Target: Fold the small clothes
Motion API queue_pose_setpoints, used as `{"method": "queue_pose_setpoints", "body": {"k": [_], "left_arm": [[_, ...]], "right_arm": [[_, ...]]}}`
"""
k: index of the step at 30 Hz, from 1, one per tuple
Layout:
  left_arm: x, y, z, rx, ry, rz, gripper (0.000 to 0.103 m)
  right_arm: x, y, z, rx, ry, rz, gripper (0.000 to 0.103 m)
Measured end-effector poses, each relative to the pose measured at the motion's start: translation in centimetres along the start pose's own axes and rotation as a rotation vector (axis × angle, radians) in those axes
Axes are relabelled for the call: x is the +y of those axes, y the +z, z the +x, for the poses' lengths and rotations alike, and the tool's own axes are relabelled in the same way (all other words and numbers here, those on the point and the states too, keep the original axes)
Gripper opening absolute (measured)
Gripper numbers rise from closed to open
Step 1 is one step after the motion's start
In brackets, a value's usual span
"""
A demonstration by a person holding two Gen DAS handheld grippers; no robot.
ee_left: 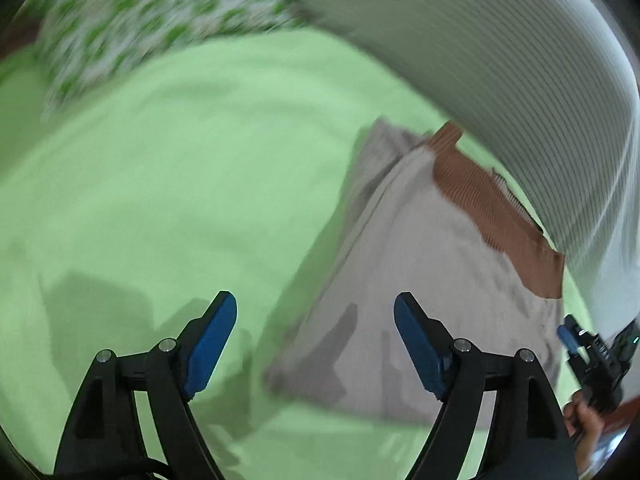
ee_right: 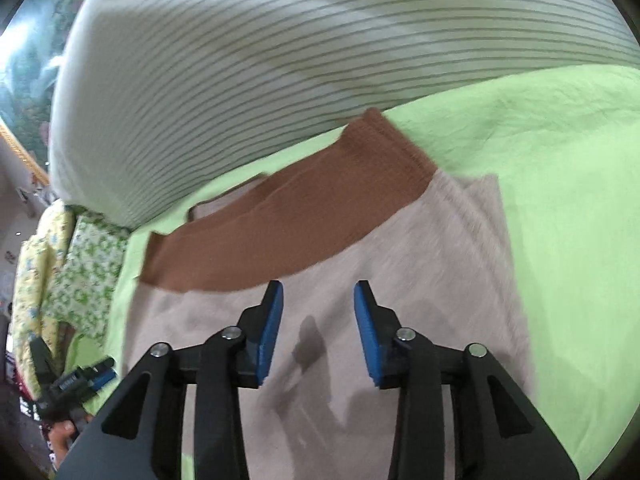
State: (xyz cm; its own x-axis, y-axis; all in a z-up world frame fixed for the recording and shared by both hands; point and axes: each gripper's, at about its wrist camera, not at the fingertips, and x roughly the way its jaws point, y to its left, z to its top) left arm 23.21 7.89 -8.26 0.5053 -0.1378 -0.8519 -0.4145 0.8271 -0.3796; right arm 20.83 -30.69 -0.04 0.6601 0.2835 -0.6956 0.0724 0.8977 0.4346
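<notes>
A small beige garment (ee_left: 420, 280) with a brown ribbed band (ee_left: 492, 208) lies folded flat on a light green sheet (ee_left: 168, 184). My left gripper (ee_left: 316, 316) hovers over the garment's left edge, jaws wide apart and empty. In the right wrist view the same garment (ee_right: 420, 280) fills the middle, its brown band (ee_right: 288, 216) across the top. My right gripper (ee_right: 318, 308) hangs above the beige cloth, jaws partly apart with nothing between the blue pads. The right gripper (ee_left: 576, 340) also shows at the left wrist view's right edge, and the left gripper (ee_right: 80, 376) at the right wrist view's lower left.
A large white pillow with thin dark stripes (ee_right: 240, 60) rests behind the garment, also in the left wrist view (ee_left: 500, 60). A green-and-white patterned cloth (ee_left: 132, 20) lies at the back left, and patterned pillows (ee_right: 76, 276) stand at the bed's side.
</notes>
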Motion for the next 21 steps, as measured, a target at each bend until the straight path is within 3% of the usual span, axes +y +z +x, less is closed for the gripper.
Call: {"method": "queue_pose_setpoints", "body": {"k": [2,4,7,11,15,18,21], "left_arm": [[1.1,-2.3,0.0,0.046,0.005,-0.084,0.082],[1.7,-3.9,0.6,0.080,-0.036,-0.159,0.082],[1.6,-5.1,1.8,0.112,-0.056,-0.202,0.083],[0.2,-4.0,3.1,0.079,-0.092,-0.215,0.086],[-0.8,-2.4,4.0,0.042,-0.076,-0.223,0.083],[-0.9,-1.9,3.9,0.016,-0.074,-0.211,0.068],[-1.2,-1.6,4.2,0.012,-0.093,-0.189,0.045]], "right_arm": [[0.5,-1.0,-0.4,0.014,0.017,-0.004,0.040],[1.2,-1.8,-0.5,0.031,0.029,-0.013,0.041],[2.1,-2.8,0.1,0.051,0.037,-0.022,0.041],[2.6,-3.4,0.9,0.068,0.046,-0.013,0.041],[2.1,-3.2,0.9,0.067,0.032,-0.016,0.041],[2.0,-2.9,1.0,0.062,0.034,-0.019,0.041],[2.7,-2.9,1.3,0.066,0.040,-0.065,0.039]]}}
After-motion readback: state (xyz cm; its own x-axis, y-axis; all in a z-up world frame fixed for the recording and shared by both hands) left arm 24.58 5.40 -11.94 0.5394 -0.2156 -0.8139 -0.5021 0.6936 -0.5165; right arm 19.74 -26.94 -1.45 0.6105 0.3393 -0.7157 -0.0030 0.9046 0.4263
